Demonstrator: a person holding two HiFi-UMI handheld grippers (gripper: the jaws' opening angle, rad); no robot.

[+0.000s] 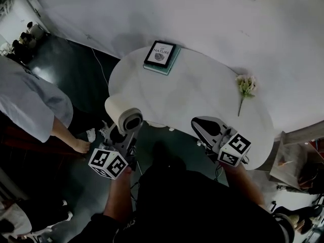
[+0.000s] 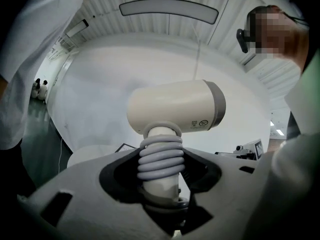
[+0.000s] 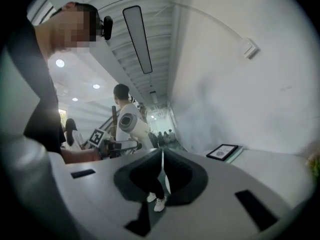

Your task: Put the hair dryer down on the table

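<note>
"Bench [image 1: 202, 92] first: what is it like?"

"White, with a rounded outline, set against a white wall. Dark floor [image 1: 76, 70] runs round its near side. A person [image 1: 28, 103] in a pale grey shirt stands on that floor at the left, apart from the bench."

"And the two tools?"

"Both are held out level at the near edge. The left gripper [image 1: 120, 134] has its jaws clamped on the handle of the hair dryer [image 1: 124, 116]. Its own view shows them pressing from both sides on the grey cord [image 2: 160, 159] coiled round that handle. The right gripper [image 1: 198, 123] has its jaws closed together with nothing between them, only a thin seam showing in its view. In the head view its tips lie over the near edge of the bench."

"So where is the hair dryer?"

"In the left jaws, off the bench. The cream barrel sits crosswise past the jaw tips, its grey-ringed end toward the right. From the head view it hangs at the near left rim of the bench, not resting on the top."

"Anything lying on the bench?"

"A book [image 1: 160, 53] with a dark cover lies flat on a teal book [image 1: 174, 59] at the far edge. Smaller still, a sprig of pale flowers [image 1: 246, 86] lies toward the right side, stem pointing to the near edge, well apart from the books."
</note>
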